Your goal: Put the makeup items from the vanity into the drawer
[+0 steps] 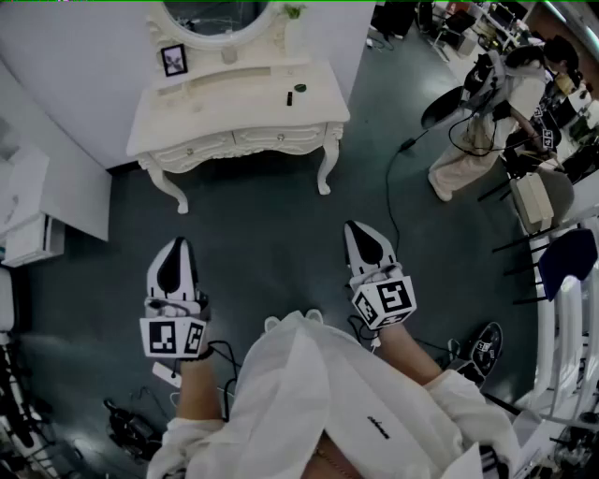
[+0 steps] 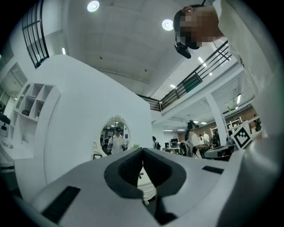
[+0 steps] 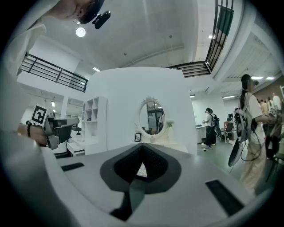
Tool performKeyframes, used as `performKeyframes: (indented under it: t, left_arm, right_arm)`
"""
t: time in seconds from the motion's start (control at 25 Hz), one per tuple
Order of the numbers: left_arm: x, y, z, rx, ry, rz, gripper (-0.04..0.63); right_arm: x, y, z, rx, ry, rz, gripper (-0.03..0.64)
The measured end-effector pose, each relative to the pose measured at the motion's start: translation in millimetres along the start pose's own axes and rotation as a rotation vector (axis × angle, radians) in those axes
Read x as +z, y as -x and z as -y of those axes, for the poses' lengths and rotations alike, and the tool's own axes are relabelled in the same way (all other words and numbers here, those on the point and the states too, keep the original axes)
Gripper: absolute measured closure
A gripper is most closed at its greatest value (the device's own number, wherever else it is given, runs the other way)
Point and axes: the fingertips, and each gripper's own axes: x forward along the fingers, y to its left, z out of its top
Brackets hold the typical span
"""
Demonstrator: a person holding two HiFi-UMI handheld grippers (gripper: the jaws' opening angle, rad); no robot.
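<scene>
We judge the task not yet begun. The small dark makeup items (image 1: 291, 96) lie on top of the white curved-leg vanity (image 1: 215, 110), toward its right side. Its two carved front drawers (image 1: 279, 138) look closed, so opening one and moving everything across is left to do. We hold the left gripper (image 1: 175, 254) and the right gripper (image 1: 360, 236) well apart from the vanity, each with fingers pressed together on nothing. A dark grey-green floor (image 1: 271, 224) spreads below. An oval mirror (image 1: 220, 19) and a small framed picture (image 1: 174, 60) stand against the white wall (image 1: 75, 84), and a person (image 1: 496, 112) stands at the right.
</scene>
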Motion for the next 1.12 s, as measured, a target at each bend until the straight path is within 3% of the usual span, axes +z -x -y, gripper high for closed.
performKeyframes:
  t: [0.52, 0.76, 0.8, 0.88, 0.96, 1.12]
  left_arm:
    - [-1.8, 5.6, -13.9, 0.006, 0.003, 0.001, 0.568]
    - [-11.8, 13.4, -29.9, -0.002, -0.017, -0.038, 0.563]
    - [-15.2, 14.1, -31.7, -0.010, -0.008, -0.047, 0.520]
    - [-23.9, 14.7, -37.4, -0.020, 0.021, -0.065, 0.326]
    - [-34.0, 17.3, -45.8, -0.016, 0.029, -0.084, 0.268]
    - [-55.6, 28.1, -67.6, -0.004, 0.042, -0.122, 0.232]
  right_arm:
    - [1.5, -5.2, -13.8, 0.005, 0.003, 0.009, 0.598]
    - [-3.0, -14.3, -32.5, 0.010, 0.012, -0.011, 0.598]
    - [-4.3, -15.5, -36.0, 0.011, 0.013, -0.017, 0.598]
    - [-7.5, -19.3, -43.5, 0.014, 0.015, -0.029, 0.598]
    - [-10.8, -23.9, -52.3, 0.014, 0.019, -0.042, 0.598]
    - [-19.7, -31.9, -72.3, 0.005, 0.029, -0.059, 0.598]
